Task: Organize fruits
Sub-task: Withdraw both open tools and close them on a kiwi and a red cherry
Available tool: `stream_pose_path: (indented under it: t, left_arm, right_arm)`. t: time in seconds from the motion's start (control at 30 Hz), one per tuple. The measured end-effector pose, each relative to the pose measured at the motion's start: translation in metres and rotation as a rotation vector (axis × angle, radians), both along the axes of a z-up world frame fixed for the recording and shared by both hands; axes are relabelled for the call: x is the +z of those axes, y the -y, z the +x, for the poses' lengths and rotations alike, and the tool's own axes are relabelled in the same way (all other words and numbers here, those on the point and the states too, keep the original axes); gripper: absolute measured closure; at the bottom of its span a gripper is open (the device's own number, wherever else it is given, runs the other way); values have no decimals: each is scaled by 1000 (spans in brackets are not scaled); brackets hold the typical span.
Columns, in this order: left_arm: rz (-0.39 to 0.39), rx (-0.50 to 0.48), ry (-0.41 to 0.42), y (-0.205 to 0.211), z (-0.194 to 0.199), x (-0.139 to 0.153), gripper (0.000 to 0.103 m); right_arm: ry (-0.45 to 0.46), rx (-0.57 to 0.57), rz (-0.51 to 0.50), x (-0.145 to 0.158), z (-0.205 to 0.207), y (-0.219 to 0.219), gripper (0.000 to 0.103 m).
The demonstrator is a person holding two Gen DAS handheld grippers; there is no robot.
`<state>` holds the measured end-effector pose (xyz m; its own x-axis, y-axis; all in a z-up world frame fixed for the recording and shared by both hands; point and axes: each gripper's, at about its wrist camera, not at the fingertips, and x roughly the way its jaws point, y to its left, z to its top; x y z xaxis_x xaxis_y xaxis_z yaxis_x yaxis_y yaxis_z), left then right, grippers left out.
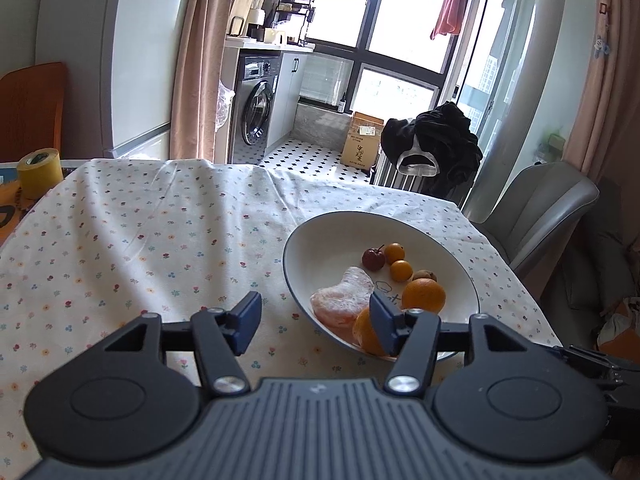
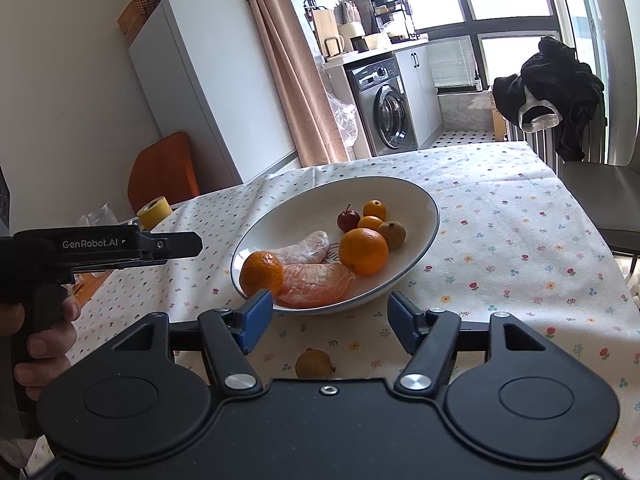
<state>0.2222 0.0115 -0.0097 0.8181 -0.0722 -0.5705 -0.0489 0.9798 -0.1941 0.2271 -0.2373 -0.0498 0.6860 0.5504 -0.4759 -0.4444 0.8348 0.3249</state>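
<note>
Lying just below the spread right tongs [image 2: 330,320], a brown fruit [image 2: 315,364] sits outside the plate [image 2: 420,196]; left tongs [image 1: 316,320] also released.

We are seeing the bowl [image 2: 416,196] sitting on the table [image 2: 520,248] just ahead of the right gripper [image 2: 329,318], with one small fruit [image 2: 315,364] lying on the cloth between its spread fingers, outside the bowl. Inside the bowl, two peeled segments [image 2: 316,278] are lying nearest us, a tangerine [image 2: 261,273] sitting to their left, an orange [image 2: 363,251] to their right, and smaller fruits [image 2: 370,216] clustering behind. The left gripper [image 1: 314,322] is hovering left of the bowl, its right finger overlapping the near rim, while a tape roll [image 1: 39,173] is resting at the table's far left.
</note>
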Motion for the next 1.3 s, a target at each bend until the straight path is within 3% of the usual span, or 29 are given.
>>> stream_pose_path:
  t: [0.13,0.4,0.7,0.9,1.13,1.23,1.3]
  left_arm:
    - [-1,14,-2,-4,-7,0,44]
    - [17,34,-11,-7,-20,-6,29]
    - [5,46,-35,-14,-30,-18,28]
    - [7,52,-54,-16,-33,-25,28]
    - [-5,27,-53,-15,-34,-34,28]
    - [-6,17,-63,-13,-32,-39,28]
    - [-25,13,-79,-14,-29,-43,32]
  right_arm:
    - [5,1,-1,1,-4,-1,38]
    - [9,1,-9,1,-13,-5,23]
    - [11,-20,-18,-3,-19,-5,7]
    - [-10,-44,-23,-9,-20,-3,4]
    - [-19,-34,-33,-17,-21,-7,4]
    - [-41,-28,-55,-21,-18,-12,13]
    - [-67,-13,-57,-25,-14,-15,26]
